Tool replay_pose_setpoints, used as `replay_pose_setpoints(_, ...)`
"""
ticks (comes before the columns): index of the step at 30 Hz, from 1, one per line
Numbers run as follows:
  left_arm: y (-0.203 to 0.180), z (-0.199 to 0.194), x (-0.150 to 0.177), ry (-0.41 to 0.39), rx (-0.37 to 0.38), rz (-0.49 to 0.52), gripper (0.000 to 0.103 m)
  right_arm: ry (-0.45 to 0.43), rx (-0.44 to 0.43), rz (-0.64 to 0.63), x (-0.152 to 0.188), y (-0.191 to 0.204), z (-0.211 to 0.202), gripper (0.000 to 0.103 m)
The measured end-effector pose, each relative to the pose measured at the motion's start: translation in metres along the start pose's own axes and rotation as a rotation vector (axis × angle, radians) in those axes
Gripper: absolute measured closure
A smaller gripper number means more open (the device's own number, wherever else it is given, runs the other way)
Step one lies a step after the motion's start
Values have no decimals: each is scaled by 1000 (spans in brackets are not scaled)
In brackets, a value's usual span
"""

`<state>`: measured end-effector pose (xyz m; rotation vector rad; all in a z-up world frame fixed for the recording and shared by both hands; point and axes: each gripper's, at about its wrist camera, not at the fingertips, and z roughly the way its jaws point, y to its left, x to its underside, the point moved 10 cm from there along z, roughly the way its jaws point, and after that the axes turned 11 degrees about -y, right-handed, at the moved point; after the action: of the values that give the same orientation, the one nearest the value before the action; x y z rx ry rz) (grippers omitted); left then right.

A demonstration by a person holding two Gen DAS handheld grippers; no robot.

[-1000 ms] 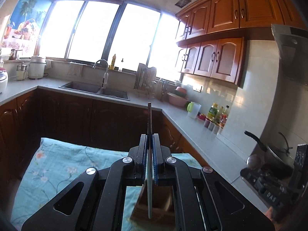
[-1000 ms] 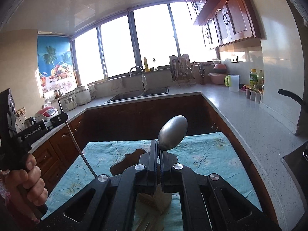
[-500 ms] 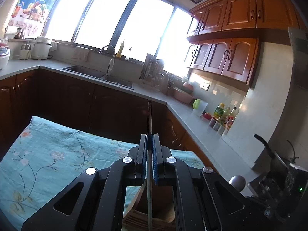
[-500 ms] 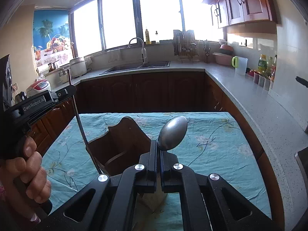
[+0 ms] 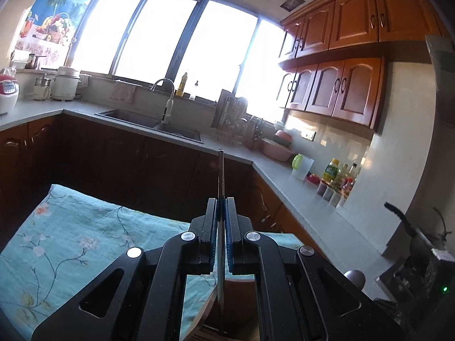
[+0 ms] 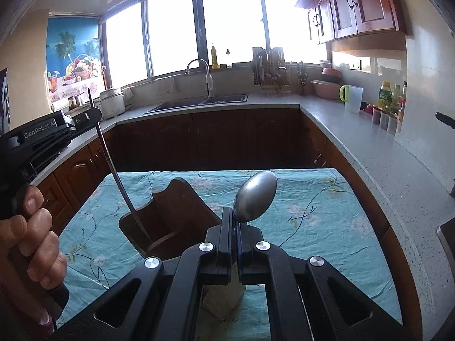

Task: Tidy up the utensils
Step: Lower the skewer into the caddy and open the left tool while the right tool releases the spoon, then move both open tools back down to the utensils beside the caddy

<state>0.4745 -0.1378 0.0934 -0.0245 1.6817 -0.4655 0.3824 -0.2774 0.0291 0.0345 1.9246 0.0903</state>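
My left gripper (image 5: 221, 207) is shut on a thin metal utensil (image 5: 221, 176), seen edge-on, its handle end pointing up. In the right wrist view that utensil (image 6: 113, 167) slants down from the left gripper (image 6: 93, 115) into a compartment of the wooden utensil holder (image 6: 173, 221) on the table; its lower end is hidden inside. My right gripper (image 6: 234, 221) is shut on a metal spoon (image 6: 256, 196), bowl up, to the right of the holder. The spoon bowl also shows in the left wrist view (image 5: 354, 278).
The table has a teal flowered cloth (image 6: 312, 216). Grey counters run around the room, with a sink (image 6: 204, 102), a dish rack (image 6: 270, 71), a white cup (image 6: 352, 98) and bottles (image 6: 386, 96). A pale object (image 6: 224, 295) lies under my right gripper.
My left gripper has brought the utensil's lower end down into the holder. The right wrist view has tilted down toward the table; the spoon stays gripped.
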Motion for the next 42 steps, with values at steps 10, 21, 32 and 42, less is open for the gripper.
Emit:
replay_pose_setpoints(10, 8, 2, 55, 149, 24, 43, 97, 71, -12, 17, 25, -2, 11, 101)
replay_pose_setpoints(21, 5, -5, 57, 205, 20, 50, 91, 78, -33, 89, 25, -7, 10, 95)
replay_pose_setpoints(32, 44, -75, 58, 216, -62, 8, 28, 7, -49, 224, 29, -24, -40, 29)
replay_pose_setpoints(42, 81, -151, 102, 319, -146, 29, 23, -17, -14, 290, 64, -30, -95, 14)
